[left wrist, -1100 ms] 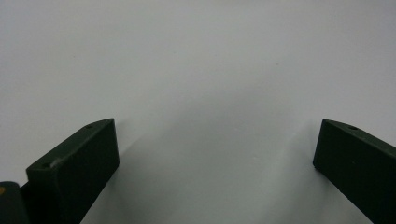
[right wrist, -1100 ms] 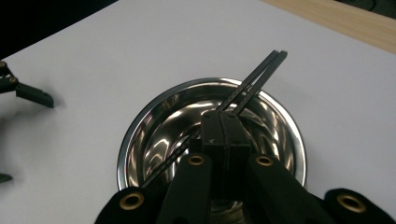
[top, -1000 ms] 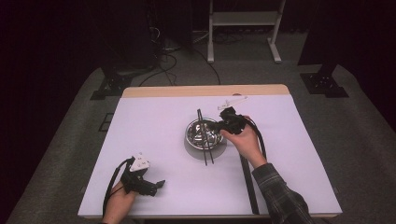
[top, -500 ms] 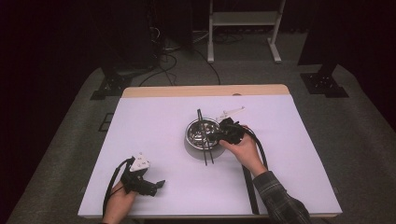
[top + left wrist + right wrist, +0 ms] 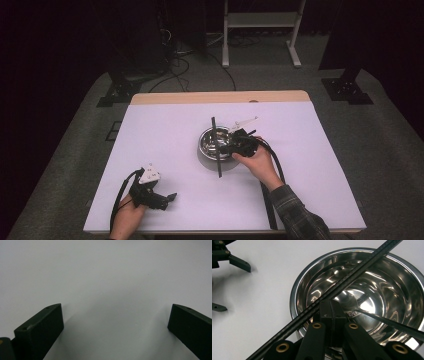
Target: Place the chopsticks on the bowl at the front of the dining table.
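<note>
Right gripper [image 5: 235,145] over bowl [image 5: 207,141] (jaws closed).

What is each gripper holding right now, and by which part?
Left gripper: nothing. Right gripper is shut at the chopsticks lying across the bowl; a hold cannot be told.

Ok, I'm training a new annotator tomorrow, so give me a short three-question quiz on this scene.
1. True or false: the black chopsticks lie across the rim of the steel bowl.
2. Which gripper has its fingers spread apart? A) the left gripper B) the right gripper C) both
3. Which utensil lies inside the bowl?

Key: 1 true; 2 A; 3 a metal spoon.
</note>
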Available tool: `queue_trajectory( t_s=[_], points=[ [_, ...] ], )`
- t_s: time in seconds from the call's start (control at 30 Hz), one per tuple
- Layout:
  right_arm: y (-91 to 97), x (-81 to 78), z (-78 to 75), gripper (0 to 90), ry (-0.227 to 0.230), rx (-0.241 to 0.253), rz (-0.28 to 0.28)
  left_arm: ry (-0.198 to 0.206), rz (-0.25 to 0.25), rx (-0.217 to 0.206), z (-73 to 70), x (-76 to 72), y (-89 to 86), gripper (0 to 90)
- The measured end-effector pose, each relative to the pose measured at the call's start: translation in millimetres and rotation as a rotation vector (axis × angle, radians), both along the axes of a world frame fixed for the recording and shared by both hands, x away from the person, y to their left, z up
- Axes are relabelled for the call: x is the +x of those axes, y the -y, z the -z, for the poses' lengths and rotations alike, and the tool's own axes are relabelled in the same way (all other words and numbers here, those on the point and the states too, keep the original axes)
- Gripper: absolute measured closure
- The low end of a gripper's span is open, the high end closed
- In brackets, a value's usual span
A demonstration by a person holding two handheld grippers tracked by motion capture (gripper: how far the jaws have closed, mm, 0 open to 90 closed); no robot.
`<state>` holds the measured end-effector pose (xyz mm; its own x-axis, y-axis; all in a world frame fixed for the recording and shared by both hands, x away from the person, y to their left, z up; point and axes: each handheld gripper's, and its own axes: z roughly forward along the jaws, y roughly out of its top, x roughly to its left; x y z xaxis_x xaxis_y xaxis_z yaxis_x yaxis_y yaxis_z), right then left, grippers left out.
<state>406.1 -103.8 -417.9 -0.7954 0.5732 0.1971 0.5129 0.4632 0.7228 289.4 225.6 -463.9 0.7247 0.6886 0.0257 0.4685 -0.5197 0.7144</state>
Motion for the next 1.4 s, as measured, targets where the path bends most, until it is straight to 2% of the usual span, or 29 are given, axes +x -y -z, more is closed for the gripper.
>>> queue_trajectory(
  t_s=[0.43,0.6,0.77,0.93,1.03,1.23,1.4],
  points=[
    [-3.8,0.0,1.0,89.9,-0.006,0.012,-0.009,0.0,0.0,0.0,0.0,0.0,0.0,0.0],
    [0.4,-4.1,-4.2,89.9,0.014,0.016,-0.007,0.0,0.0,0.0,0.0,0.0,0.0,0.0],
    [4.3,-21.0,-9.4,89.9,0.037,0.006,-0.037,0.003,0.002,0.003,-0.1,0.2,-0.2,0.0],
    [7.2,-45.6,-13.7,89.9,0.049,0.032,-0.082,0.003,-0.002,-0.004,0.2,0.1,0.2,0.0],
    [5.2,-61.7,-15.0,89.9,0.056,0.027,-0.114,0.002,0.0,-0.001,0.0,0.1,0.1,0.0],
    [-0.6,-85.2,-6.0,89.9,0.065,0.007,-0.166,0.002,-0.001,-0.003,0.1,0.0,0.2,0.0],
    [-7.6,-95.7,1.6,89.9,0.063,-0.026,-0.203,0.001,0.0,-0.001,0.1,0.1,0.1,0.0]
  ],
)
